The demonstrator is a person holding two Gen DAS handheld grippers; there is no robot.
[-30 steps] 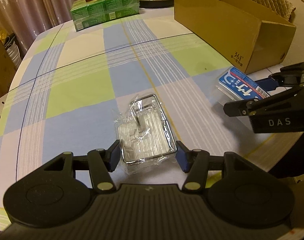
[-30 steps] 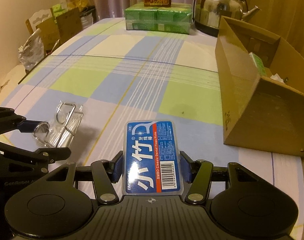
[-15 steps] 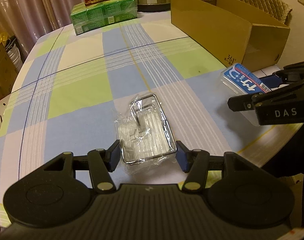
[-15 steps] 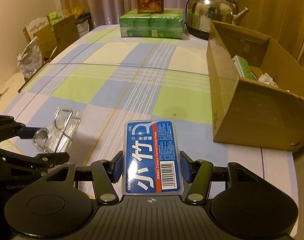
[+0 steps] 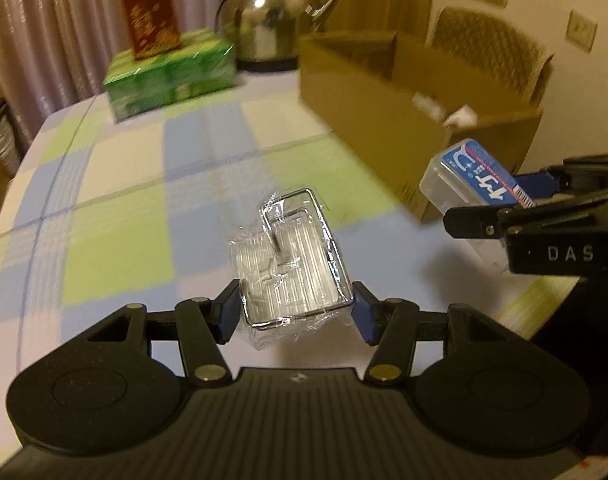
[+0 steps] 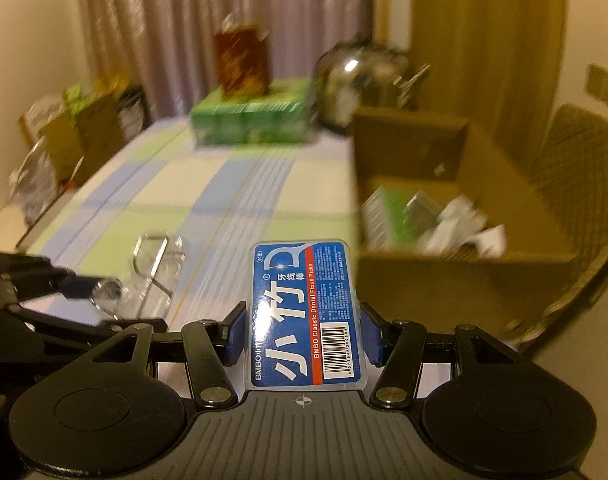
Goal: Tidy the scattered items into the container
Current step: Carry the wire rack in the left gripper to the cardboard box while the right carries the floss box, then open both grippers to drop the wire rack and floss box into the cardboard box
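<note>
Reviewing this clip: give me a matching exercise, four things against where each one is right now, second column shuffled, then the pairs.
Things:
1. blue-labelled clear plastic box of dental floss picks
2. plastic-wrapped chrome wire rack
3. dark red carton
4. shiny steel kettle

Places:
A. standing on the green shrink-wrapped packs
B. between the pads of the left gripper
C. on the table behind the open brown cardboard box
D. between the pads of the right gripper

Pairs: 1-D, 2-B, 3-A, 4-C

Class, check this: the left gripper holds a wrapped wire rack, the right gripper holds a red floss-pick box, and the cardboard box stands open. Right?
One error: the floss-pick box is blue, with only a red stripe, as the right wrist view shows. The left gripper does hold the wire rack, and the cardboard box stands open.
</note>
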